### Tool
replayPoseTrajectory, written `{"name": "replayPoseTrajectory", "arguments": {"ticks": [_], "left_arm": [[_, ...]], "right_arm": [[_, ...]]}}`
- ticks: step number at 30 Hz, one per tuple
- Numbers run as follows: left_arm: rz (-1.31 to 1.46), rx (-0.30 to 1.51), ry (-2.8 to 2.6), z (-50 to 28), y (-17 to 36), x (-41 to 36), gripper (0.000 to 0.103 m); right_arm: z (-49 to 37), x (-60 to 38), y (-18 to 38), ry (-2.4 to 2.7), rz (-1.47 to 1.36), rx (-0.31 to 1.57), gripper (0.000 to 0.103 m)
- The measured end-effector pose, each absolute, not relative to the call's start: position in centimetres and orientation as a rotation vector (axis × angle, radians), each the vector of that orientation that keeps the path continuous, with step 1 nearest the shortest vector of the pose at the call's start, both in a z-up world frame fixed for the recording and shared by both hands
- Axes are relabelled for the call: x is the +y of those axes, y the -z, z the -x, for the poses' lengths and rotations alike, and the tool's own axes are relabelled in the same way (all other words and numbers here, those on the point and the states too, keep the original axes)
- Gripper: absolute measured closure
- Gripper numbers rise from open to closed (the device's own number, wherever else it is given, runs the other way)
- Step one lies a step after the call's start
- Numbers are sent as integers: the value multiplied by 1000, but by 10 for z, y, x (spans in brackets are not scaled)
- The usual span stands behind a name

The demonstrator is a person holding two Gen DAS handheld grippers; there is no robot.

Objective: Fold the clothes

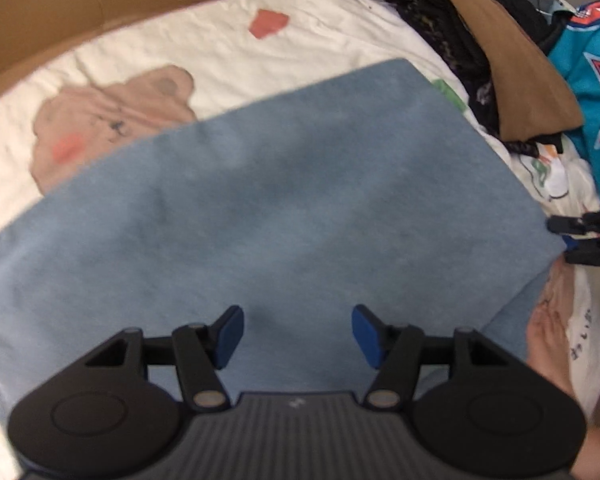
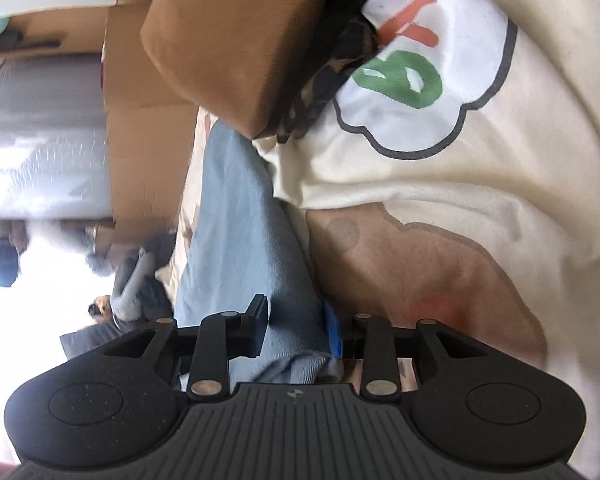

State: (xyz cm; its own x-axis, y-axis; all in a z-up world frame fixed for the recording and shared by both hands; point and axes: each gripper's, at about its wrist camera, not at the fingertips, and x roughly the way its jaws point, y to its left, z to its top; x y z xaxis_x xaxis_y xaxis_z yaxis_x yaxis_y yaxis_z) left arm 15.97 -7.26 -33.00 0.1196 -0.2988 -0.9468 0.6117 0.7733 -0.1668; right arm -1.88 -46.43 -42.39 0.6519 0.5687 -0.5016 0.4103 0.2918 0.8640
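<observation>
A: The left gripper hangs with jaws apart, holding nothing, above the flat light-blue terry cloth.

B: And the right gripper?

A: Clenched on the cloth's bunched corner, probably to carry it over for the next fold. The cloth lies on the cream bear-print bedsheet, beside a folded brown garment.

There is one soft blue cloth. There is one cream bed cover with a brown bear picture. There is one folded brown cloth, one dark patterned cloth and one bright teal shirt. There are two black grippers with blue pads: the left gripper and the right gripper.
</observation>
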Motion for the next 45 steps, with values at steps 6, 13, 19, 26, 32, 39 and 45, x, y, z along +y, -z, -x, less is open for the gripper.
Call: {"name": "replayPoseTrajectory", "arguments": {"ticks": [6, 13, 19, 26, 32, 39, 45], "left_arm": [[-292, 1334, 694, -149, 348, -76, 40], [-339, 1345, 725, -144, 354, -80, 43], [-380, 1314, 780, -137, 347, -80, 78], [-352, 1337, 771, -139, 351, -77, 94], [-314, 1369, 773, -132, 355, -75, 97], [-296, 1388, 773, -139, 357, -80, 98], [-254, 1309, 733, -167, 341, -78, 99]], "right_arm": [[-4, -452, 419, -146, -1278, 937, 70], [-11, -447, 411, -205, -1279, 910, 78], [-23, -445, 414, -174, -1254, 936, 76], [-46, -436, 413, -152, -1192, 942, 76], [-55, -433, 418, -128, -1182, 933, 76], [-65, -427, 421, -126, -1159, 943, 78], [-60, -428, 418, -145, -1162, 937, 91]]}}
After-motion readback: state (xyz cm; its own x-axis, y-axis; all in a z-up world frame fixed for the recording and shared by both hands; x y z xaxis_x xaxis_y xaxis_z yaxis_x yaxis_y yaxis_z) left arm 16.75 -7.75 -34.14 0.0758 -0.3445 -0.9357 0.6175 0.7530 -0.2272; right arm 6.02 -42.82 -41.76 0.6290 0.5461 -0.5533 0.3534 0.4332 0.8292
